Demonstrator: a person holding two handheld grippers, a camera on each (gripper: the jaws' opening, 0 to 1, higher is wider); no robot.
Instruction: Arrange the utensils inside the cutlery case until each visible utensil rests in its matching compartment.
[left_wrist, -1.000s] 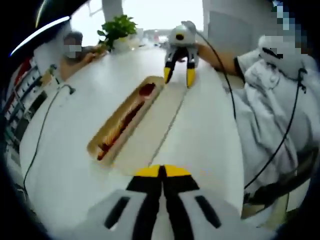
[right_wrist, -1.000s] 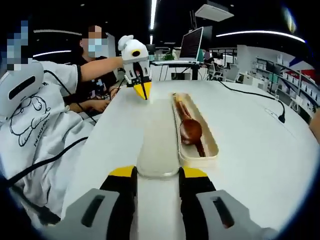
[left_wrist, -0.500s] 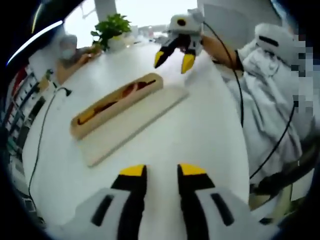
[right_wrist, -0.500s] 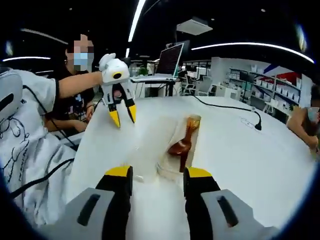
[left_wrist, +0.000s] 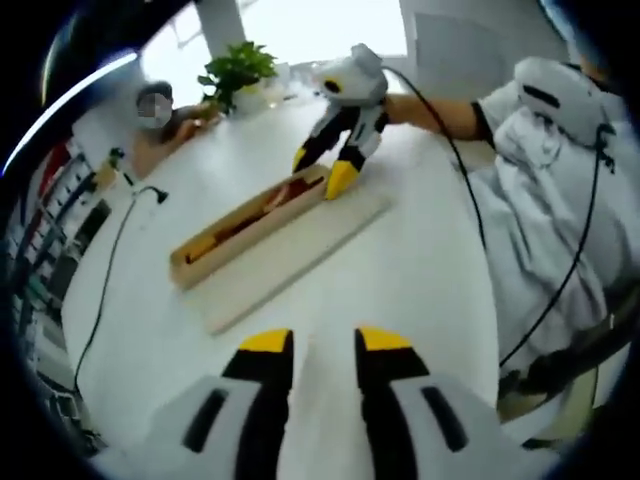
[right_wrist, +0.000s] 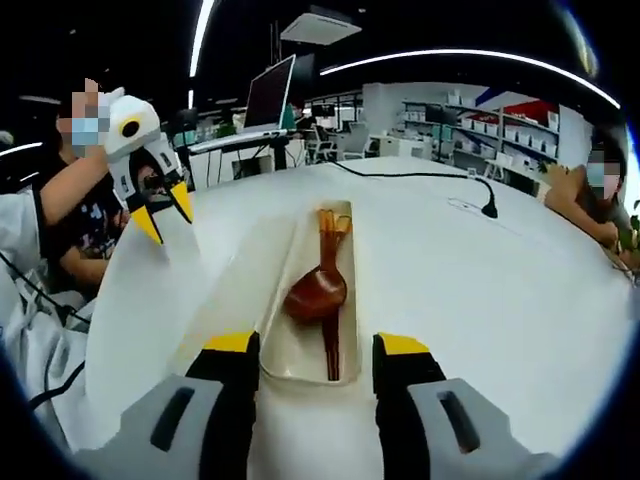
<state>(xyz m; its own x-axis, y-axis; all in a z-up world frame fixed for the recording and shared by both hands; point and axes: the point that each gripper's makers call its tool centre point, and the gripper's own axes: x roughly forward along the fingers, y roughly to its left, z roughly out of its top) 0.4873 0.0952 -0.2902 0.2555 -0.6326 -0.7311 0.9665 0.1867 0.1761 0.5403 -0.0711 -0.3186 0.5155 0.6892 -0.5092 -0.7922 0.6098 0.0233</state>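
White bench (right_wrist: 480, 300): cutlery case (right_wrist: 300, 355) holding spoon (right_wrist: 317, 292) and chopsticks (right_wrist: 331, 330), lid (left_wrist: 290, 262) alongside; right gripper (right_wrist: 315, 345) jaws open astride case end; left gripper (left_wrist: 324, 340) jaws open, empty

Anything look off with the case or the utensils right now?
Nothing spilled or damaged. The cutlery case lies open with its lid flat beside it on the table. The wooden spoon lies across the chopsticks rather than beside them.

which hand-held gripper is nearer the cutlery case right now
Right. The right hand-held gripper sits at one end of the cutlery case, open jaws about straddling it. The left hand-held gripper hovers off to the side, apart.
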